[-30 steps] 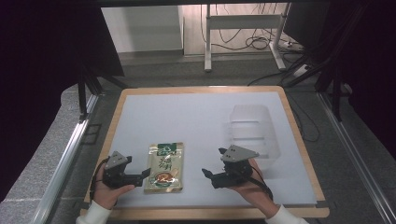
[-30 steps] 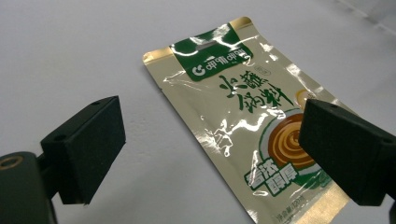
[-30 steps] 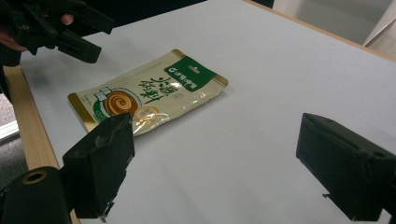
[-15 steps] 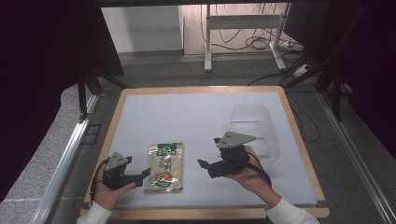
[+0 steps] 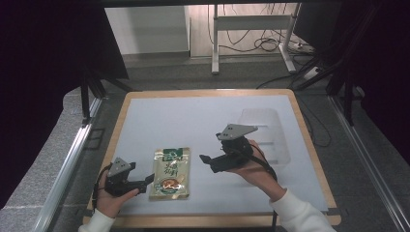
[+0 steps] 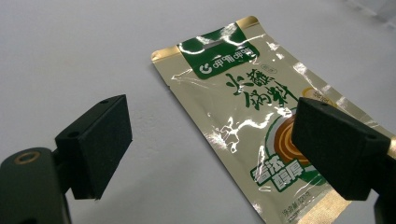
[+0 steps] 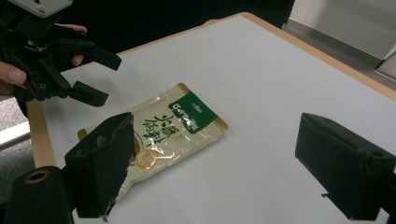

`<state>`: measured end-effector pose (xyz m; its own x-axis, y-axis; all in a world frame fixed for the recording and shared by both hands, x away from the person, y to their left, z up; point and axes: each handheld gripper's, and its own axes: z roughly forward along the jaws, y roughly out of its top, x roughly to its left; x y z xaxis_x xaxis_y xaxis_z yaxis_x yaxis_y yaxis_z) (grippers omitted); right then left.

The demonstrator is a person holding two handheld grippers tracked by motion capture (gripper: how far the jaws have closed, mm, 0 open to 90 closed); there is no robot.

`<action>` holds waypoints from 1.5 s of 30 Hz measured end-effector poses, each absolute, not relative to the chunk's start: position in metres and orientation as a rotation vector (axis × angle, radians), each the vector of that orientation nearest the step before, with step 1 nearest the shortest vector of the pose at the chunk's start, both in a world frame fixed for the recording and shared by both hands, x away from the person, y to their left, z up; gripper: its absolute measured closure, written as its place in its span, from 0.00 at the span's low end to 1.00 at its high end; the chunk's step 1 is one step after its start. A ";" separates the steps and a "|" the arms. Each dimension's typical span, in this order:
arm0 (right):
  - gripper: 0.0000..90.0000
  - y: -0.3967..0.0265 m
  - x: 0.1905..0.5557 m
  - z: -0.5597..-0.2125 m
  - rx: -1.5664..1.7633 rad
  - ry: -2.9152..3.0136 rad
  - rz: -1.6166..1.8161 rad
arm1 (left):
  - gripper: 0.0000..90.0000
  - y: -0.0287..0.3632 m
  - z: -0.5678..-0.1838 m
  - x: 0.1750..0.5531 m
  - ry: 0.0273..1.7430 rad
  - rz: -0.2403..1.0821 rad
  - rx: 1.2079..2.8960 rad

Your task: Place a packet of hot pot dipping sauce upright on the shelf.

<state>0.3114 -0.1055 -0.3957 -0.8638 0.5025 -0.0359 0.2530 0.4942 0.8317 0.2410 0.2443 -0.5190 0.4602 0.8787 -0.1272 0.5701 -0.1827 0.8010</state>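
A desk (image 5: 145,116) with a pale blue-grey top and a light wooden rim is seen from the high view. A flat foil pouch (image 5: 170,173), cream-coloured with a green header band and green printed characters, is found lying face up on the near left part of the desk. Its header end is turned towards the far side of the desk.

The left gripper (image 5: 143,184) is held low at the near left corner, just beside the pouch's left edge, with its jaws pointed towards the pouch. In the left gripper view the jaws are seen spread wide, with nothing between them but bare desk and the pouch's (image 6: 252,126) lower part; the pouch is not touched by either jaw as far as can be judged, though the right-hand jaw overlaps its printed area in that view.

The right gripper (image 5: 209,163) is held to the right of the pouch and apart from it, raised above the desk, with its jaws directed leftwards. In the right gripper view its jaws are likewise spread wide and empty, the pouch (image 7: 163,135) lying beyond them and the left gripper (image 7: 100,77) visible farther off.

A clear plastic container (image 5: 263,130) is noted on the right part of the desk, behind the right gripper; its detail cannot be made out.
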 end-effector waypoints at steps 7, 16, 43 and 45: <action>0.14 -0.089 0.319 -0.391 0.583 2.490 1.269 | 0.14 0.243 -0.519 0.243 1.217 0.467 1.882; 0.14 -0.083 0.334 -0.395 0.615 2.522 1.257 | 0.14 0.241 -0.521 0.246 1.215 0.463 1.892; 0.20 -0.048 0.355 -0.422 0.616 2.575 1.218 | 0.14 0.239 -0.520 0.248 1.203 0.459 1.910; 0.20 -0.046 0.356 -0.425 0.618 2.587 1.200 | 0.14 0.240 -0.520 0.248 1.203 0.461 1.910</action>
<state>0.3564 -0.0458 -0.4255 -0.8865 0.4621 -0.0245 0.2798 0.5773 0.7671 0.2482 0.2398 -0.5203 0.4780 0.8713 -0.1110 0.5741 -0.2143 0.7903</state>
